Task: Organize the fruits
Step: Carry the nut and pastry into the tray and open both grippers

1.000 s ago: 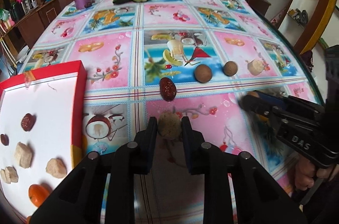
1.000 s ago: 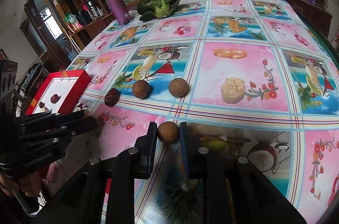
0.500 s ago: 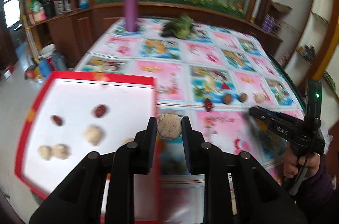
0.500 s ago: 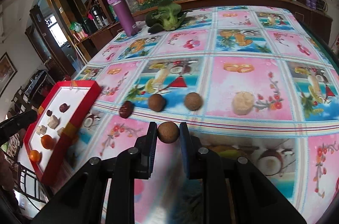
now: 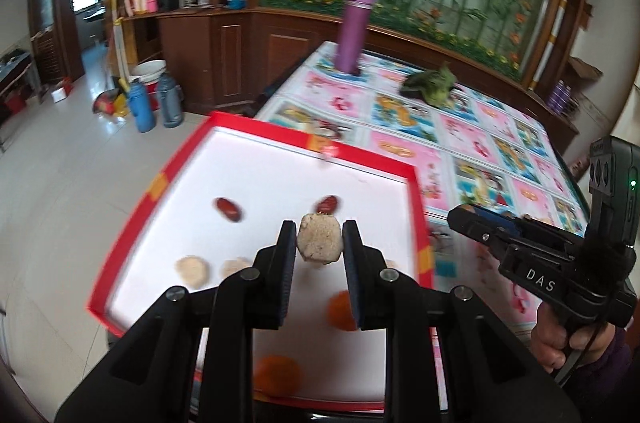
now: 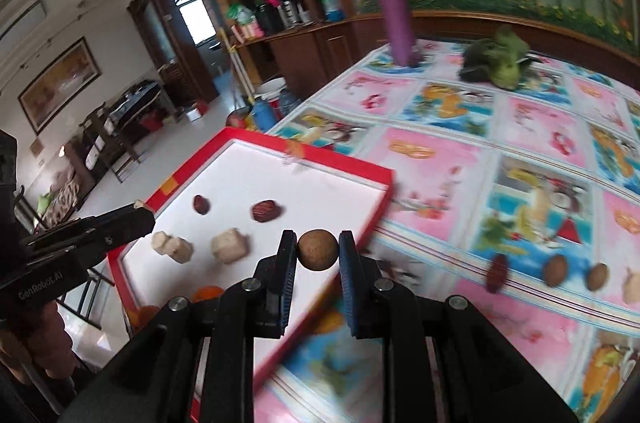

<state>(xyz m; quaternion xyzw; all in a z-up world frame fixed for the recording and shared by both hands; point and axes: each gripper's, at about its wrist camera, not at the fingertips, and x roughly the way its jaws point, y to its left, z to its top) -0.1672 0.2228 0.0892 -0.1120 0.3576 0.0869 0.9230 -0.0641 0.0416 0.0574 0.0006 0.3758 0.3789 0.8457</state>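
Note:
My left gripper (image 5: 319, 243) is shut on a pale beige fruit piece (image 5: 320, 238), held over the white floor of the red-rimmed tray (image 5: 372, 165). My right gripper (image 6: 318, 250) is shut on a round brown fruit (image 6: 318, 249), above the tray's right rim (image 6: 366, 221). In the tray lie two dark red dates (image 5: 229, 209), pale pieces (image 6: 229, 245) and orange fruits (image 5: 278, 373). On the tablecloth to the right remain a date (image 6: 497, 272), two brown fruits (image 6: 556, 270) and a pale piece (image 6: 632, 286). The right gripper's body shows in the left wrist view (image 5: 532, 255).
A purple bottle (image 6: 394, 11) and a green leafy vegetable (image 6: 500, 61) stand at the table's far side. The tray overhangs the table's left edge above a tiled floor with bottles and a bucket (image 5: 154, 101). A hand (image 5: 572, 343) holds the right gripper's handle.
Both grippers lifted off the tablecloth and swung left with their fruits. The left one went from the tray's right edge to over its floor; the right one came to the tray's rim.

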